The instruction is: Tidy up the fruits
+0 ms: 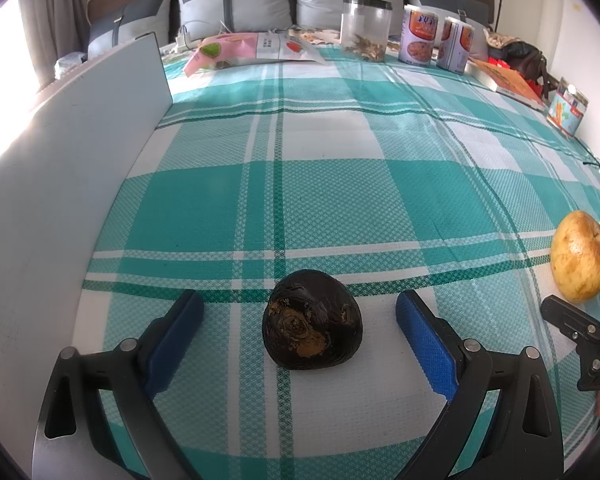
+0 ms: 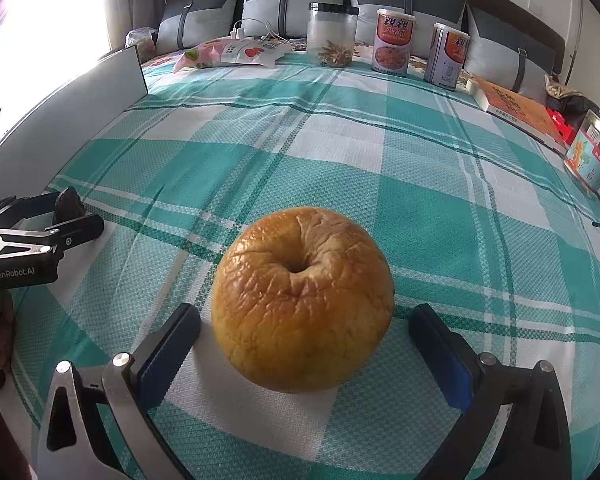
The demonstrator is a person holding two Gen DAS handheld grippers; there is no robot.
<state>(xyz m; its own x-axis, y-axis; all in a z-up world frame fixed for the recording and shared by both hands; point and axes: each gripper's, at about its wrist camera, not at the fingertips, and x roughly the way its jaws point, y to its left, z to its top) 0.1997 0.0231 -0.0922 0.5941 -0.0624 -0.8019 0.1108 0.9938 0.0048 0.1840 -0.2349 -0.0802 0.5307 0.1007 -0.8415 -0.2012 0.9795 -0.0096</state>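
Landmark: the teal plaid cloth [image 1: 339, 184] covering the bed.

At the cloth's left edge, a white board [image 1: 72, 152] stands upright.

My left gripper [image 1: 300, 316] sits low over the near part of the cloth, fingers spread wide. The dark shrivelled fruit [image 1: 311, 320], black with orange-brown patches, rests on the cloth between the blue pads [image 1: 427, 344]; gaps show on both sides, so no contact.

To the right of that, my right gripper [image 2: 303, 320] is likewise spread apart. The wrinkled yellow-orange apple [image 2: 301, 298] lies on the cloth between its pads, dimple up. The left pad looks just beside the skin; I cannot tell whether it touches. The right pad stands clear.

Far edge of the cloth, left to right: a pink snack bag [image 2: 228, 54], a clear jar [image 2: 331, 34] with a black lid, two labelled cans [image 2: 393, 42], an orange book [image 2: 515, 110], then another small can [image 2: 589, 156] at the right edge.
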